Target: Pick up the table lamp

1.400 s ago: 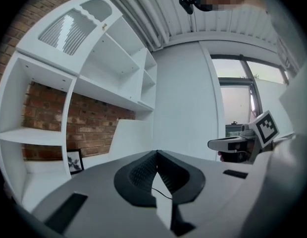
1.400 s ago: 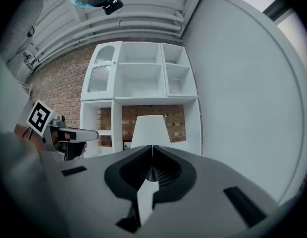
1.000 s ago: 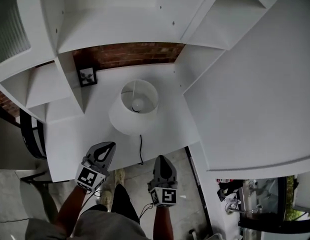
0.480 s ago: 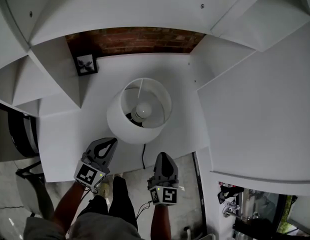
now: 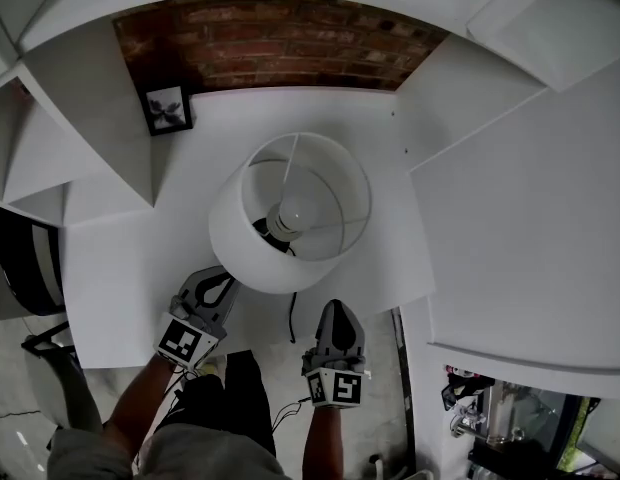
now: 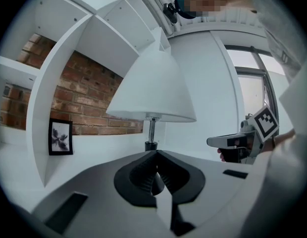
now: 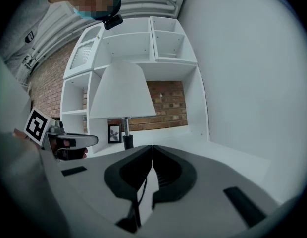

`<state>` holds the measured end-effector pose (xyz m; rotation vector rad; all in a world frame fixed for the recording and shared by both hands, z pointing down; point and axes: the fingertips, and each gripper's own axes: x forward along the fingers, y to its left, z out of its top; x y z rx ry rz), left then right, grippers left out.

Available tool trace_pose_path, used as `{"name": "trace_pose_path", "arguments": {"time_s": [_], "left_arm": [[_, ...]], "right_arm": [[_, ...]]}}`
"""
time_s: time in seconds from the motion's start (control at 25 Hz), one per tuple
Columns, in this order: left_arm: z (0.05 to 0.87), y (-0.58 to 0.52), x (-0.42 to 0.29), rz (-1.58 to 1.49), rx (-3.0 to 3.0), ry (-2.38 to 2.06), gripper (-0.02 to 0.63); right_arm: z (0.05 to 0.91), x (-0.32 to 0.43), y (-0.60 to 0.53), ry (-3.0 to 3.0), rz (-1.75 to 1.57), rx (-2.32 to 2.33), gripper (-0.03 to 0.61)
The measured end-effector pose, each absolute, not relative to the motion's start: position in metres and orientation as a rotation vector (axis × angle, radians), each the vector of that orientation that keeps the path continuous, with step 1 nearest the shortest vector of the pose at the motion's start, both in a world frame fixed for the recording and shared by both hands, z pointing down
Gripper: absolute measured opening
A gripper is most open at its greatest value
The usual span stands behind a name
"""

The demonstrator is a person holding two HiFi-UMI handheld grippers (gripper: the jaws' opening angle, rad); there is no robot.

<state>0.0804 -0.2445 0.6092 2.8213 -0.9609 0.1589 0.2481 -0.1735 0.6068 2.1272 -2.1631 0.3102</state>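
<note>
A table lamp with a white shade [image 5: 290,213] stands on the white desk [image 5: 120,288], its bulb showing from above. The shade [image 6: 152,86] tops a thin metal stem [image 6: 151,131] in the left gripper view; the shade [image 7: 122,90] and dark stem base [image 7: 127,142] show in the right gripper view. My left gripper [image 5: 220,278] is shut and empty at the shade's near left, its tip partly under the rim. Near the desk's front edge, right of the lamp's cord [image 5: 292,318], my right gripper [image 5: 336,313] is shut and empty. Both point at the lamp, short of it.
A small framed picture [image 5: 165,110] leans at the back left before a brick wall [image 5: 280,43]. White shelf panels [image 5: 510,238] flank the desk on both sides. A person's legs and the floor lie below the desk edge.
The view has closed in on the lamp, which now looks larger. Both grippers have come nearer to the shade, the left tip now under its rim. Both stay shut.
</note>
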Motion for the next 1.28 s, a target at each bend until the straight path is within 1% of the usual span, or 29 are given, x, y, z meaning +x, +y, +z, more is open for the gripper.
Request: {"name": "trace_pose_path", "arguments": {"time_s": [0.52,0.64,0.84,0.96,1.28], "left_arm": [[0.631,-0.272,0.113,0.139,2.874,-0.957,0.008],[0.635,-0.278,0.12,0.137,2.881,-0.951,0.078],[0.638,-0.285,0.129,0.102,2.91,-0.941,0.144],[0.642,-0.288,0.133,0.095,2.908,-0.933,0.165],[0.642,-0.296,0.146,0.076,2.921,-0.912,0.172]], "right_arm": [[0.62,0.267,-0.186,-2.172,0.255,2.177,0.023],[0.623,0.269,-0.189,-2.17,0.243,2.184,0.023],[0.633,0.27,-0.187,-2.125,0.291,2.173,0.023],[0.636,0.274,-0.185,-2.115,0.299,2.191,0.023],[0.642,0.286,-0.185,-2.119,0.243,2.216,0.023]]}}
